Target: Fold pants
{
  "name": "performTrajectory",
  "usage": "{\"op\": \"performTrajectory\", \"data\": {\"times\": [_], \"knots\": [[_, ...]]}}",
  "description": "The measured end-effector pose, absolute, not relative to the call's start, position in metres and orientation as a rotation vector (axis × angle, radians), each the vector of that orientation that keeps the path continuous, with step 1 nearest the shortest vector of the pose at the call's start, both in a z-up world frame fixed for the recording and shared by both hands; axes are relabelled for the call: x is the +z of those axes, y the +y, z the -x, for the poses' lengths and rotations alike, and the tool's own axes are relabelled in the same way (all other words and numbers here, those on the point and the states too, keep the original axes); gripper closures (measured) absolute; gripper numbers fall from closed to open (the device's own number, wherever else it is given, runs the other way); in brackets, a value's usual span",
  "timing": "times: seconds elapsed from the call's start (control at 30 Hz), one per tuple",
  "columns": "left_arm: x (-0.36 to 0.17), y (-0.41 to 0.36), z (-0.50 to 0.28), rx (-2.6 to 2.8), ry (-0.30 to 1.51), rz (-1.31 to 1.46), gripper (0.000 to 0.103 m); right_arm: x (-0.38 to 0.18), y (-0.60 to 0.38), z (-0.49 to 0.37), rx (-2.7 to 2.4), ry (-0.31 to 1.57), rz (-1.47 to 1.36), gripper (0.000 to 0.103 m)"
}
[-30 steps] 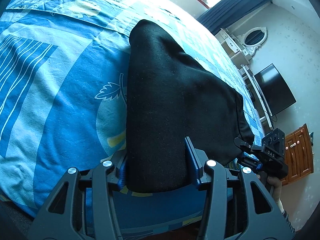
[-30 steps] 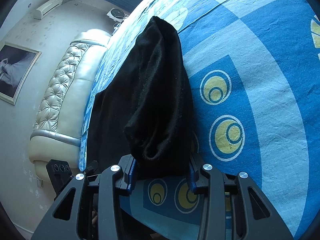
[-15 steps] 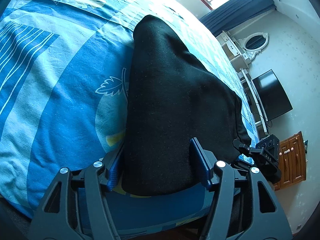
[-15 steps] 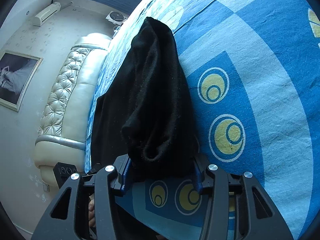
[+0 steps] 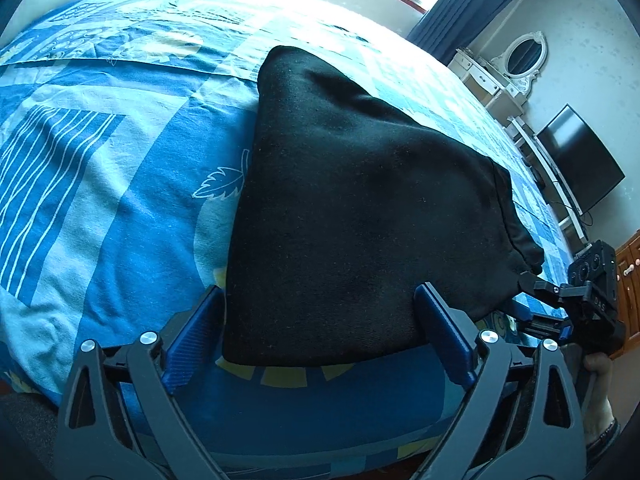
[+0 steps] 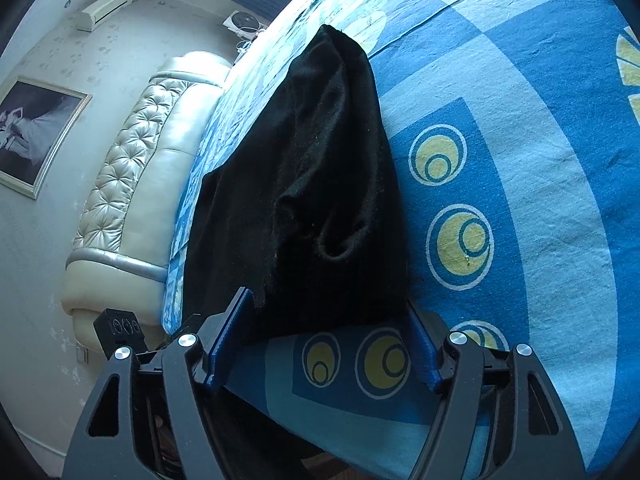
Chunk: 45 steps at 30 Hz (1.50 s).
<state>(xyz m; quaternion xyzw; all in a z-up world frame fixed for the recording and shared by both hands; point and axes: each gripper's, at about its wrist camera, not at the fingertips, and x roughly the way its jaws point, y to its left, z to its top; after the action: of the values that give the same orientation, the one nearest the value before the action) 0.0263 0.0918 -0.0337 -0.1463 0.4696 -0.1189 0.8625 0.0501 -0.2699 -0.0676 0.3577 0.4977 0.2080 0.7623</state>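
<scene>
Black pants (image 5: 360, 208) lie folded on the near edge of the blue bedsheet (image 5: 100, 184), left gripper (image 5: 320, 332) and right gripper (image 6: 328, 340) both opening, cloth between unpinched; best draw back level, clear, without snagging the fold.

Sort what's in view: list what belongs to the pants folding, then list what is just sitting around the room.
Part of the job:
- black pants, lying on the bed
- blue patterned bedspread, the work surface
- left hand-held gripper, jaws opening
- right hand-held gripper, jaws opening

Just around:
- television
- oval mirror
- tufted headboard
- framed picture
- air conditioner
</scene>
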Motion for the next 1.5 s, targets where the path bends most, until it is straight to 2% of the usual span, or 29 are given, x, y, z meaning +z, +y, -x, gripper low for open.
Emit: {"op": "performTrajectory", "data": {"times": [0.3,0.8,1.5], "knots": [[-0.031,0.087,-0.027,-0.165,1.008,0.282,0.002,-0.054,-0.273,-0.029,0.401,1.113,-0.603,0.031],[0.013,0.026,0.015,-0.017,0.877,-0.115,0.002,-0.039,-0.264,-0.017,0.298,1.048,-0.38,0.03],[0.02,0.029,0.018,-0.003,0.909,-0.038,0.002,-0.032,-0.254,-0.01,0.284,1.03,-0.324,0.026]]}}
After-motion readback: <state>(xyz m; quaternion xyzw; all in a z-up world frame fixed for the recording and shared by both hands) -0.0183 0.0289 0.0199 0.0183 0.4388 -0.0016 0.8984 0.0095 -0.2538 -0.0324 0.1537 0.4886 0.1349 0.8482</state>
